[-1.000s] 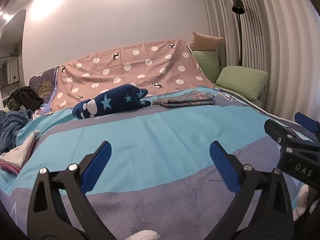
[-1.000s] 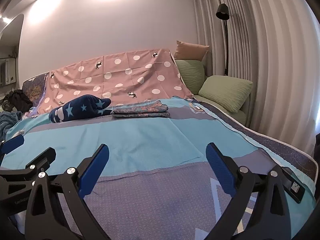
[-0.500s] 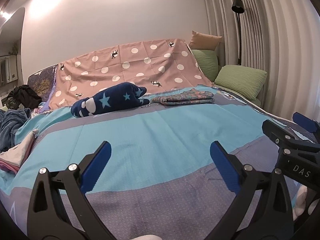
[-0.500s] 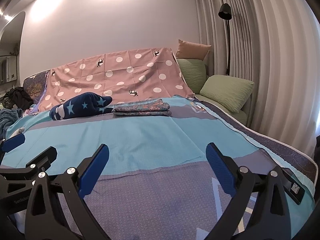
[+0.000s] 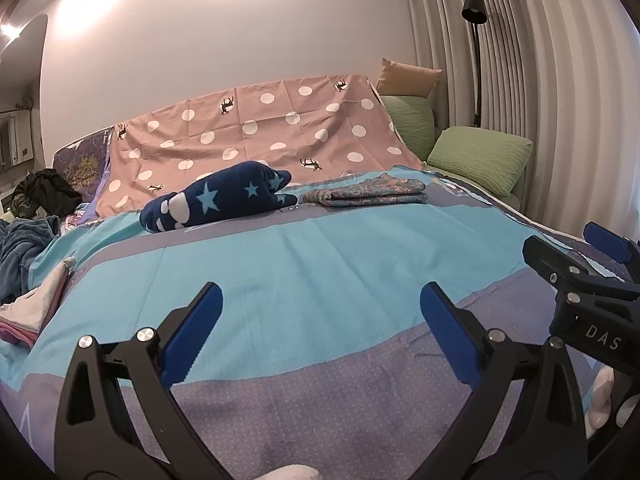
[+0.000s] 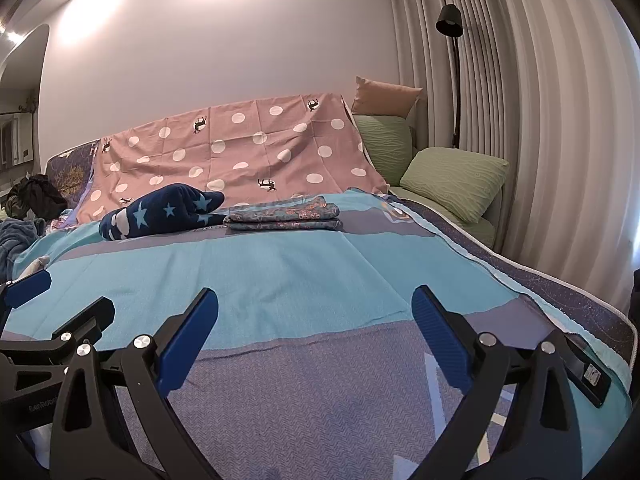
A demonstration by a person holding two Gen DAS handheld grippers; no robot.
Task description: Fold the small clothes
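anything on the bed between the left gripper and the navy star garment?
Nothing: in the left wrist view only bare bedspread runs from the left gripper to the navy star garment.

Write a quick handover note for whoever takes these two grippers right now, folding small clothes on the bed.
Left gripper: open, empty, over the bedspread.
Right gripper: open, empty, beside it.
Done, by the look of it: a folded floral garment and a navy star-print bundle lie at the far end.
Left: apparently the pale clothes at the left edge; nothing is picked up yet.
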